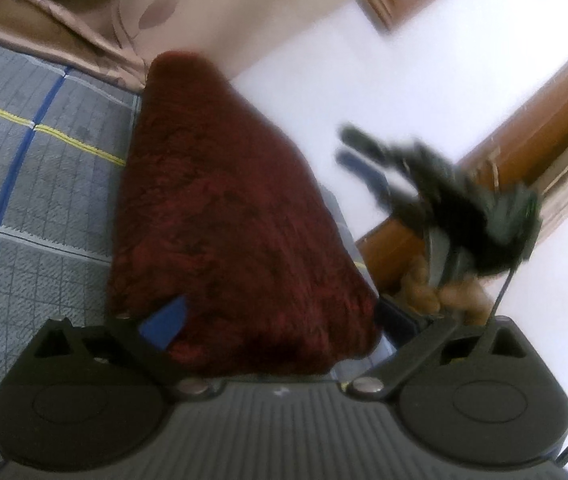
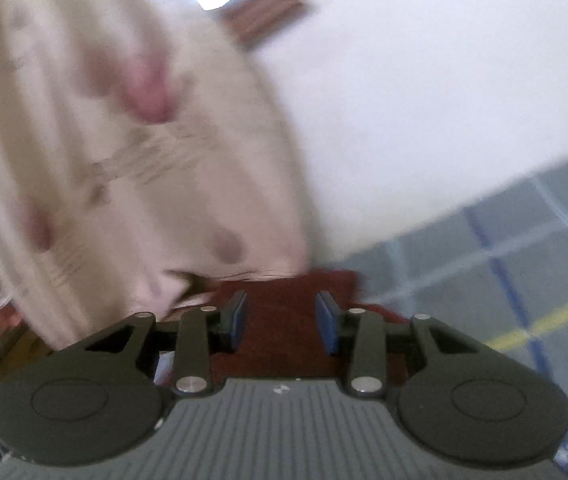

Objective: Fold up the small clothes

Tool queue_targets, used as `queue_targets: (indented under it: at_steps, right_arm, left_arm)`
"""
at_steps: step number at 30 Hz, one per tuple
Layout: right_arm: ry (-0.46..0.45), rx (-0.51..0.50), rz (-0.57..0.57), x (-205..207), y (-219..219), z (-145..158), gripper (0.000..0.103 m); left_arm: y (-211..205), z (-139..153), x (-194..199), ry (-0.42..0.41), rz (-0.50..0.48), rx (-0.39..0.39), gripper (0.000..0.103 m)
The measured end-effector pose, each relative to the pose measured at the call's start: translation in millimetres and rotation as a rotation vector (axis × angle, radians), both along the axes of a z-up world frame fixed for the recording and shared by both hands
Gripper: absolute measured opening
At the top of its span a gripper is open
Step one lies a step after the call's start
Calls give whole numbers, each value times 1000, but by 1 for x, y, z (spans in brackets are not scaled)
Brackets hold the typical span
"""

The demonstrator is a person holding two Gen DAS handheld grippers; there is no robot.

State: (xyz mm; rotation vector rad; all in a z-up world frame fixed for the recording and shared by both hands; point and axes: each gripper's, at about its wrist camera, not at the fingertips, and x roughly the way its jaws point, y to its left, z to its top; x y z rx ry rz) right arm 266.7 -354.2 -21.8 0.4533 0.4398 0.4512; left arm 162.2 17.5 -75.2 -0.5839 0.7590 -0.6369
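Maroon fuzzy cloth [image 1: 235, 220] is lying right in front of the left gripper [image 1: 279, 320], between its wide-spread fingers, on a grey plaid sheet [image 1: 35, 184]. Right gripper [image 2: 286, 316] is hovering w/ jaws parted, nothing pinched, cloth edge showing btwn its blue pads [image 2: 239, 316]. Beige curtain [image 2: 123, 140] is hanging beyond-left.

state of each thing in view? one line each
red cloth: lies on the bedsheet, between the left gripper's fingers
left gripper: open, straddling the cloth
right gripper: open, red cloth beyond the pads
bedsheet: spread flat
curtain: hanging, bunched
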Motion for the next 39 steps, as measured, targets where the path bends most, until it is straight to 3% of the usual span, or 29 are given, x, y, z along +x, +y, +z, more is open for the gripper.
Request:
queue_targets:
  at_steps: [4,8,12,15,18,19,21,24,27,29,31,33,35,37,39]
  right_arm:
    - [-14,-194,124,19,46,5,40]
    - [54,-451,68,36,53,-25,35]
    - [50,-454,32,22,30,-44,28]
    - [32,-503,-36,15,21,-61,28]
    - [53,-387,-48,16,11,-58,29]
    - [30,-396,-48,13,15,-50,29]
    - [-23,-478,-74,1,24,-36,29]
    - [-113,-448,-75,-32,29,-16,30]
    - [-159,-512,-49,-69,42,-12,30]
    - [-137,-579,-31,-81,50,-23,29]
    - [-49,-666,-43,-79,55,-45,30]
    - [20,-618,-39,-76,48,-59,32]
    - [25,-560,-60,-78,39,-46,32]
    - [39,-430,-68,-79,20,-29,49]
    - [59,-305,-83,-82,0,-18,62]
  left_arm:
    - [0,-2,-1,-3,3,-10,103]
    - [9,-2,-2,4,-5,-51,103]
    - [19,-5,-5,24,-4,-82,103]
    - [19,-7,-7,9,-21,-55,103]
    - [17,-6,-10,4,-17,-31,103]
    - [17,-6,-10,4,-15,-27,103]
    - [17,-5,-11,10,-12,-24,103]
    - [18,-5,-11,14,-11,-25,103]
    - [19,-4,-14,16,-4,-35,103]
    - [21,-3,-18,13,3,-28,103]
    - [22,0,-25,9,2,-20,103]
    - [23,6,-30,-4,2,11,103]
    - [29,15,-35,-27,2,22,103]
    - [35,27,-34,-50,0,48,103]
    - [36,38,-31,-93,8,131,103]
